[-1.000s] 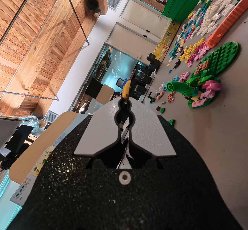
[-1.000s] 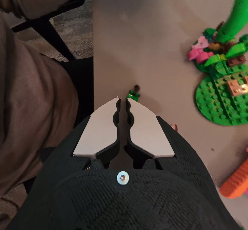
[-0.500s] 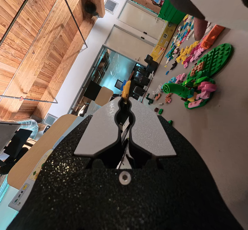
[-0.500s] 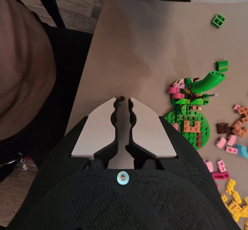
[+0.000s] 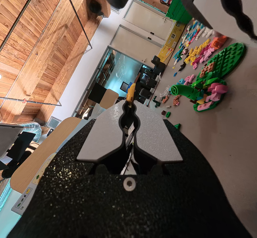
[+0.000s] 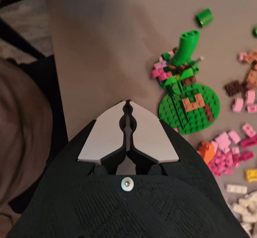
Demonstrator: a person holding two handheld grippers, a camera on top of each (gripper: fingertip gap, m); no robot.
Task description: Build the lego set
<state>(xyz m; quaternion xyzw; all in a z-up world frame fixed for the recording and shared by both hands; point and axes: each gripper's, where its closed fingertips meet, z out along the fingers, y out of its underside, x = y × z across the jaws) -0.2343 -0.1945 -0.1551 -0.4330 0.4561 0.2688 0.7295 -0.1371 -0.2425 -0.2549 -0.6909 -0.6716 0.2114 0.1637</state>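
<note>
My left cam: rolled sideways, low by desk (image 5: 208, 154), facing across room | my right cam: high, looking down near desk edge | shared: green build (image 5: 217, 83) (image 6: 187, 96), loose bricks (image 5: 197, 53) (image 6: 228, 154)

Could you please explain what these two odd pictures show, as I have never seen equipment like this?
Each picture comes from a camera mounted on a hand-held two-finger gripper, looking along its grey fingers. The left gripper is shut on a small yellow piece and held tilted, so the room looks sideways. The right gripper looks down at the grey table; its tips are closed on a tiny dark and green piece, mostly hidden. On the table stands the half-built green round plate model with pink flowers and a curved green stem, with loose pink, brown, yellow and white bricks beside it.
</note>
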